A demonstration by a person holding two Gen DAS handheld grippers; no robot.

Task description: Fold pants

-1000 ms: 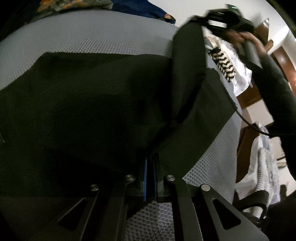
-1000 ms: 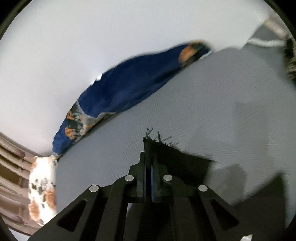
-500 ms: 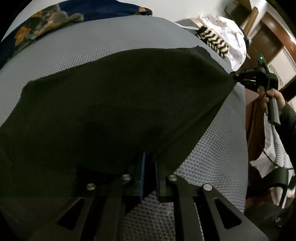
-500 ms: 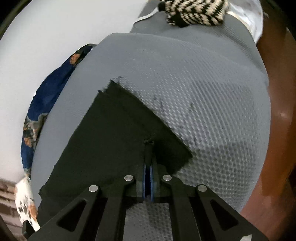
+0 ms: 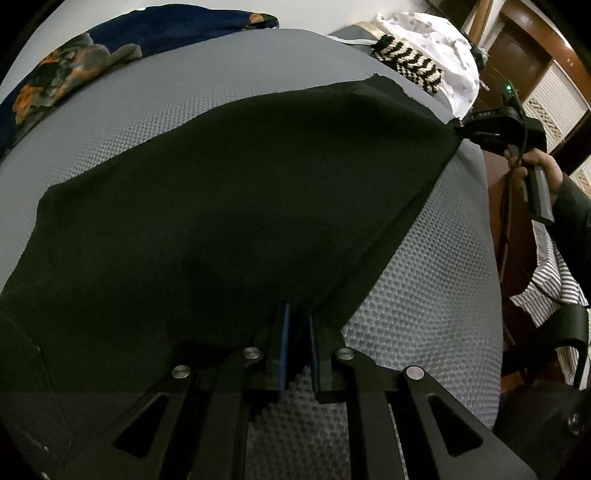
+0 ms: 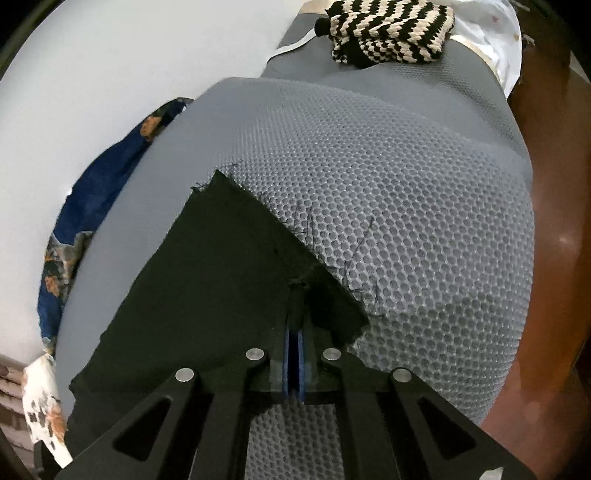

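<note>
Black pants (image 5: 221, 203) lie spread over a grey mesh mattress (image 5: 424, 314). My left gripper (image 5: 297, 317) stands at the near edge of the cloth, its blue-padded jaws shut on a fold of the pants with only a narrow gap between them. At the far right corner, a hand (image 5: 543, 166) holds my right gripper (image 5: 460, 129), which pinches the hem. In the right wrist view, the right gripper (image 6: 295, 295) is shut on the frayed edge of the pants (image 6: 207, 295), low over the mattress (image 6: 406, 221). The cloth is stretched between the two grippers.
A blue floral cloth (image 5: 74, 66) lies along the mattress's far left side. A black-and-cream striped knit piece (image 6: 391, 29) and a white cloth (image 5: 436, 44) sit at the far end. Brown wooden furniture (image 6: 561, 221) borders the right side, with a chair armrest (image 5: 569, 325) nearby.
The right gripper swung the pants' end down from high in the air and out to the right, and the cloth now lies flat and stretched. The left gripper shifted a little and rolled.
</note>
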